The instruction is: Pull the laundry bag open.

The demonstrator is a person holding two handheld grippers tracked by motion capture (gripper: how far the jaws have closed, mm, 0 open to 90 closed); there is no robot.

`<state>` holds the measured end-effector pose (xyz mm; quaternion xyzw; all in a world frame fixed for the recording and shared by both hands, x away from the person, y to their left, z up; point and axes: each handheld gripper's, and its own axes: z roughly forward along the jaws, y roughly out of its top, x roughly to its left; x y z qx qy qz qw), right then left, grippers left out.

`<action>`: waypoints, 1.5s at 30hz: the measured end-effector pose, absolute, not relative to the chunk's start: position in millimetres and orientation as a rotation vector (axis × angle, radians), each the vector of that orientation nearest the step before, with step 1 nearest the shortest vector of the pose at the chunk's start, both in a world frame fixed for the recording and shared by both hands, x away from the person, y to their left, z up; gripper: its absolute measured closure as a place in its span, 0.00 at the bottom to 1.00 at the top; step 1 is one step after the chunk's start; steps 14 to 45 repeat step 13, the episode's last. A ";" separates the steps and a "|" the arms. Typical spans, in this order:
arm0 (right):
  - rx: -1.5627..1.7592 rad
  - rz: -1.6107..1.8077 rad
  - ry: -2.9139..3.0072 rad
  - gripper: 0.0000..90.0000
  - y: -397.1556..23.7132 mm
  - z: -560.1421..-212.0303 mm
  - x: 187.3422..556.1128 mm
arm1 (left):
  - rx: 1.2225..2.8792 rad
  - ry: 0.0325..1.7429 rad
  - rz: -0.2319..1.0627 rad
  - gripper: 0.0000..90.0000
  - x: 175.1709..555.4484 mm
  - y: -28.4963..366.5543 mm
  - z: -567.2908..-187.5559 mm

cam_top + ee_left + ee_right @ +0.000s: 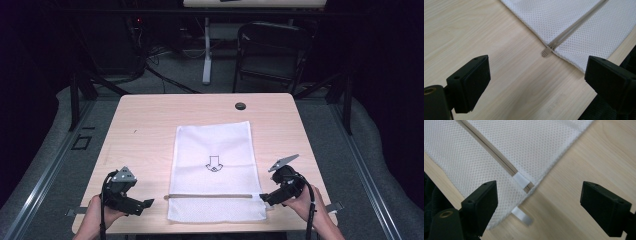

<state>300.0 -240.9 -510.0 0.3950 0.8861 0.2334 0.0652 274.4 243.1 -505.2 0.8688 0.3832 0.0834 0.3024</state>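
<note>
A white mesh bag (215,165) lies flat on the wooden table (145,125), with a grey zipper (210,195) running across it near the front edge. A small arrow mark (214,164) is printed at its middle. My left gripper (145,204) hovers left of the bag, open; in its own view the zipper pull (545,52) lies beyond the wide-apart jaws of this gripper (536,77), untouched. My right gripper (263,198) sits at the zipper's right end, open. Its view shows the zipper's end (524,182) and a white tab (522,216) between the spread jaws of the right gripper (539,205), pads off the cloth.
A black round grommet (240,106) sits near the table's far edge. Beyond the table stand a dark folding chair (270,50) and a white post (206,50). Bare wood lies on both sides of the bag.
</note>
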 end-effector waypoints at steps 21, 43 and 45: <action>1.216 0.636 2.615 0.04 -262.6 -517.6 289.2 | 2.328 1.024 0.268 0.07 275.4 240.2 -512.8; 1.216 0.636 2.615 0.04 -262.6 -517.6 289.2 | 2.328 1.024 0.268 0.07 275.4 240.2 -512.8; 1.216 0.636 2.615 0.04 -262.6 -517.6 289.2 | 2.328 1.024 0.268 0.07 275.4 240.2 -512.8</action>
